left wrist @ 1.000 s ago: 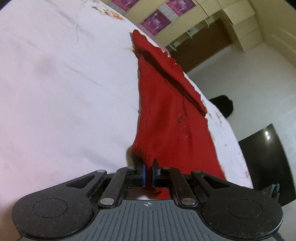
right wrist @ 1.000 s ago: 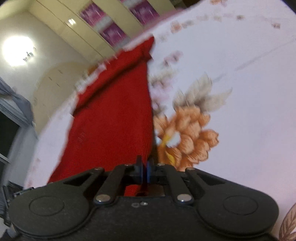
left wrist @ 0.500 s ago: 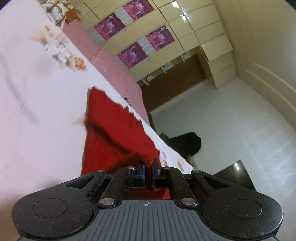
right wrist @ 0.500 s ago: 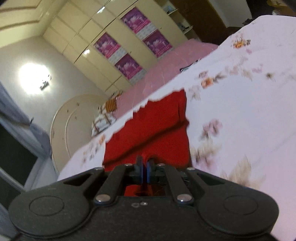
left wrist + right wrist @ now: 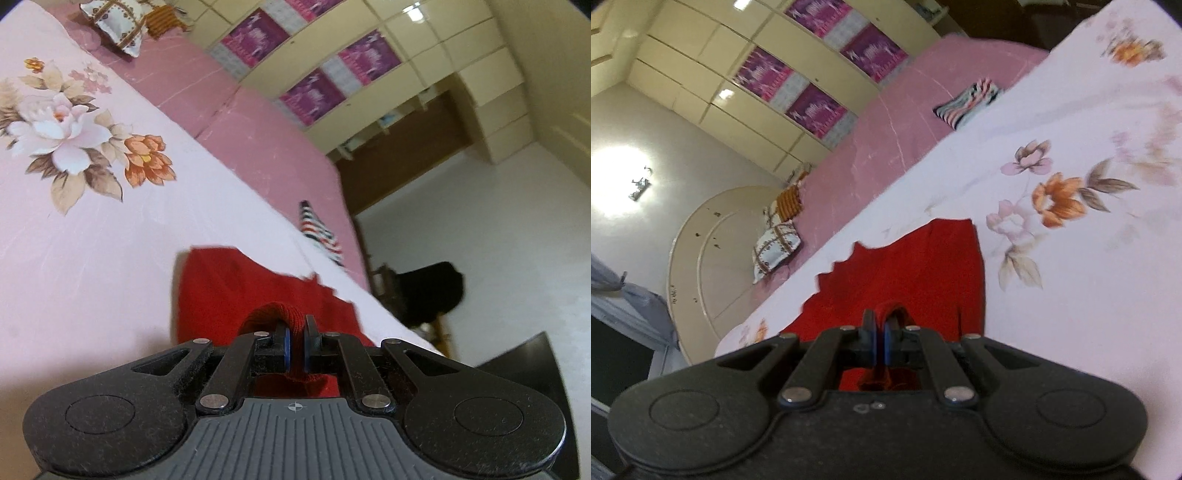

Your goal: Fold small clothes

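A red knit garment (image 5: 229, 288) lies on a white floral bedsheet (image 5: 92, 229). My left gripper (image 5: 295, 332) is shut on a bunched edge of the garment, which loops up over the fingertips. The same garment shows in the right wrist view (image 5: 923, 266), with a scalloped hem at its far left side. My right gripper (image 5: 880, 328) is shut on another edge of it, pinched between the pads. The near part of the cloth is hidden behind both gripper bodies.
A striped folded cloth (image 5: 319, 232) lies at the sheet's far edge, also in the right wrist view (image 5: 967, 101). Pillows (image 5: 775, 243) sit by a round headboard. A pink mattress edge (image 5: 258, 147), wardrobes and a dark chair (image 5: 424, 291) lie beyond.
Both grippers have carried the held edges forward over the garment and tilted up. The visible red cloth ahead grew shorter, and more of the room and far bed came into view.
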Demonstrator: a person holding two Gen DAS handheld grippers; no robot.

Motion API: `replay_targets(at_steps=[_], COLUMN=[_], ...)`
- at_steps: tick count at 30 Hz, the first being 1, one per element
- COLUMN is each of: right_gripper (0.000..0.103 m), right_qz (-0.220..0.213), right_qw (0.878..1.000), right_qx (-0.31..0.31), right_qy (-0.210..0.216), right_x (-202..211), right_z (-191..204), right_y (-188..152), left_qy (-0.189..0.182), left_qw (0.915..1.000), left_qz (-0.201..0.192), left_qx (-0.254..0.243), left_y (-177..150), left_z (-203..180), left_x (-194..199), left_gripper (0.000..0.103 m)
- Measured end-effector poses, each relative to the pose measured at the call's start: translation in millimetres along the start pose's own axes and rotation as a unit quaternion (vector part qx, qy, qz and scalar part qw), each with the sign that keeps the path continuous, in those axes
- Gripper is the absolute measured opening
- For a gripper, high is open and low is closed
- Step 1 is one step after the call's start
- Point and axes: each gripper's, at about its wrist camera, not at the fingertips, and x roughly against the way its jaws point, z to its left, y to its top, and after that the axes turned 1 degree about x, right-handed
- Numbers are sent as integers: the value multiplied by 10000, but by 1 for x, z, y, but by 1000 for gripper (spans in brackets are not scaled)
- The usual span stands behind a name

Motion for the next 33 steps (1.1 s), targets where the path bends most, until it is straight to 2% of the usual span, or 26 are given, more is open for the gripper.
replay_targets(at_steps=[5,8,9,10,13,14,16,17,18,20,21,22,24,27,29,30,31,33], right_gripper=[5,7,10,21,35,37,41,41,41,43,43,43,43,41,29,13,10,5], right_qz=[115,125,71,-30,-370,-424,-496,-509,-524,-558,-554,-538,-449,-178,-103,-112,-126,-233], right_qw=[9998,9991,9987,9979,9934,9918,9905,9906,9906,9926,9941,9955,9984,9976,9897,9820,9744,9662], right_qx=[-189,-402,-472,-569,-887,-966,-1016,-1016,-1011,-873,-728,-554,-124,662,1294,1651,1959,2287], right_qy=[-9,103,196,320,634,727,779,767,763,637,576,541,333,-130,-598,-906,-1099,-1169], right_x=[-52,-68,-73,-75,-81,-85,-90,-91,-91,-86,-83,-79,-75,-84,-91,-94,-95,-90], right_z=[-27,-42,-46,-49,-58,-60,-63,-64,-64,-63,-59,-56,-44,-20,0,10,19,30], right_y=[18,20,21,23,26,28,29,28,27,26,25,25,27,22,16,12,8,4], left_qy=[298,132,29,-55,-177,-211,-247,-216,-230,-204,-47,190,550,1006,1207,1153,1121,1072], left_qw=[9993,9998,9998,9996,9985,9978,9964,9959,9959,9982,9993,9984,9922,9778,9704,9724,9736,9722], left_qz=[204,156,106,70,34,4,-260,-456,-550,-462,-376,-176,230,484,426,393,243,-19], left_qx=[-26,63,174,270,526,621,774,745,683,336,-24,-500,-1099,-1774,-2047,-1992,-1971,-2083], left_y=[15,16,17,19,22,22,21,21,21,23,24,24,21,13,8,9,10,10], left_z=[18,27,30,32,36,37,36,34,32,25,19,10,-1,-9,-16,-16,-17,-22], left_x=[-48,-64,-67,-70,-83,-87,-87,-84,-82,-81,-82,-86,-97,-107,-111,-110,-107,-98], left_gripper=[6,7,7,7,9,16,76,82,83,82,77,67,54,40,23,11,6,6])
